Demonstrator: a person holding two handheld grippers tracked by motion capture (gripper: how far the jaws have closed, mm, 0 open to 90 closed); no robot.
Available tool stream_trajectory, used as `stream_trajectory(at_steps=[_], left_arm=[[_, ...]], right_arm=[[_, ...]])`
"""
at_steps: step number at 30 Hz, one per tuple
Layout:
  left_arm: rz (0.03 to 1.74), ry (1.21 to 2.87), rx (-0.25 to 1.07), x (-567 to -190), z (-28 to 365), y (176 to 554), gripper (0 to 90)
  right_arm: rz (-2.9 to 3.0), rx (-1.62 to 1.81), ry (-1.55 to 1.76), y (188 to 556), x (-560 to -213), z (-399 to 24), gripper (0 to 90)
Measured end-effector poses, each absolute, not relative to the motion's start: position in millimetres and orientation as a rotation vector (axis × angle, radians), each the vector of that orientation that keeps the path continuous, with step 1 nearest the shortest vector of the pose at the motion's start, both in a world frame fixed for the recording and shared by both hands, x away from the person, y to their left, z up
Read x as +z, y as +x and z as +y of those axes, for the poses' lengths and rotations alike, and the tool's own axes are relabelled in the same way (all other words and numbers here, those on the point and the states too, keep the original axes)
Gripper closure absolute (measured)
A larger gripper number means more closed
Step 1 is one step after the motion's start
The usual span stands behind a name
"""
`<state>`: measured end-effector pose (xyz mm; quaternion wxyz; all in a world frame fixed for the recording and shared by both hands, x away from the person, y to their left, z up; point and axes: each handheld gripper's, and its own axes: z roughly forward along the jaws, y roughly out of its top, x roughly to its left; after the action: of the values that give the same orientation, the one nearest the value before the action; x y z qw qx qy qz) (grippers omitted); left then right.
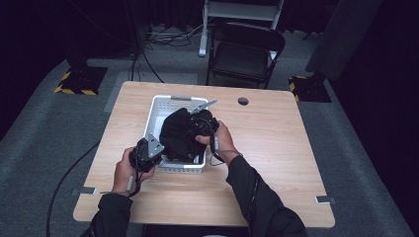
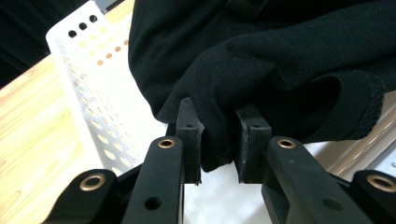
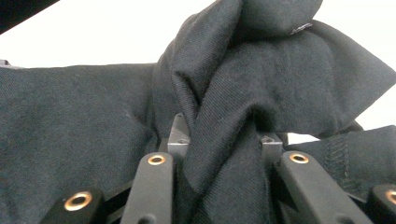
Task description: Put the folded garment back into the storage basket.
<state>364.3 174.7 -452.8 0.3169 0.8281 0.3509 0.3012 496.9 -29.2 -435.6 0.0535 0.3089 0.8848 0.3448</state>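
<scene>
A black cloth garment (image 1: 179, 134) is bunched up in a white perforated basket (image 1: 160, 105) on the wooden table. My left gripper (image 1: 150, 149) is at the basket's near left corner, its jaws shut on a fold of the black garment (image 2: 215, 126). My right gripper (image 1: 203, 124) is above the basket's right side, its jaws shut on a thick twisted fold of the black garment (image 3: 224, 140). The garment hangs between both grippers and hides most of the basket's inside.
The basket stands left of the middle of the wooden table (image 1: 276, 148). A round cable hole (image 1: 242, 101) is at the table's back. A black folding chair (image 1: 245, 54) stands behind the table. Cables trail on the grey floor.
</scene>
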Motion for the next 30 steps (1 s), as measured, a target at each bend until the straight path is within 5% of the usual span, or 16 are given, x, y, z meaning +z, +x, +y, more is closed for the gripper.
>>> stream_trajectory(at_steps=[30], left_arm=[[0.960, 2.173, 0.696, -440, 174, 362, 62.2]], right_arm=[[2.711, 0.937, 0.881, 492, -438, -16, 50.8]])
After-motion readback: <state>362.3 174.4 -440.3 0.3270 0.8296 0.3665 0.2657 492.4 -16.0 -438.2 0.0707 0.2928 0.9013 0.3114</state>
